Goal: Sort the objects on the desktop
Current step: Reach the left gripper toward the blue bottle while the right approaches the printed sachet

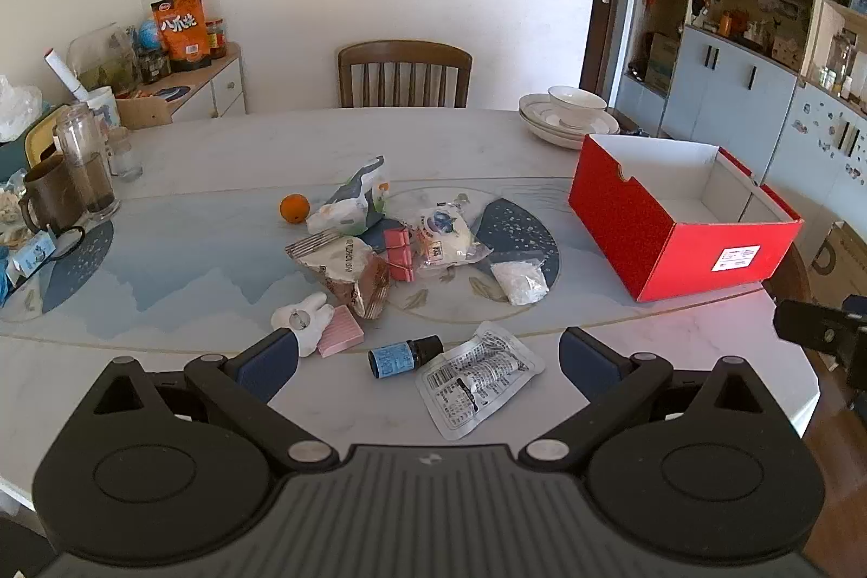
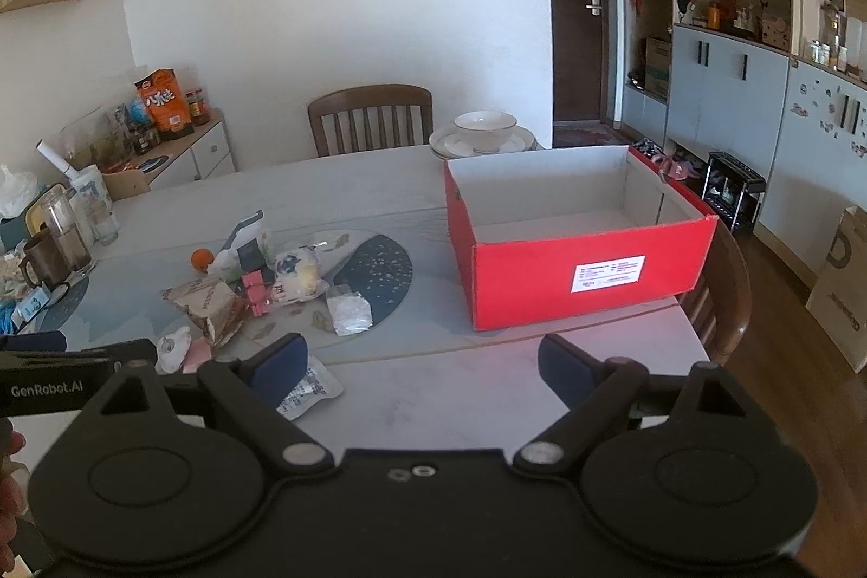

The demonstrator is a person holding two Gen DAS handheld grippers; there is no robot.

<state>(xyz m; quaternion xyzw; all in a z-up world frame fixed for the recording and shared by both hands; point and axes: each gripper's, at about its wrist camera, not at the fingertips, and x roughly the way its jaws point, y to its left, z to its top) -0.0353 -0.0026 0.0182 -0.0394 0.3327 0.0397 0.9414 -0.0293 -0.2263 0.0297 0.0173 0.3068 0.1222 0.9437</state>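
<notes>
While both our claws, left and right, hang spread wide and empty, the cluttered items lie mid-tabletop, the red box standing to their right.

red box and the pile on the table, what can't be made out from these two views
- Red box: near part of its floor, hidden by its own front wall in both views.
- Box label: print too small to read.
- Flat packet: right wrist view, partly covered by the right hand-held gripper's finger.
- White toy: left wrist view, lower end behind the left hand-held gripper's finger.
- Pink clips: partly under snack bags.
</notes>
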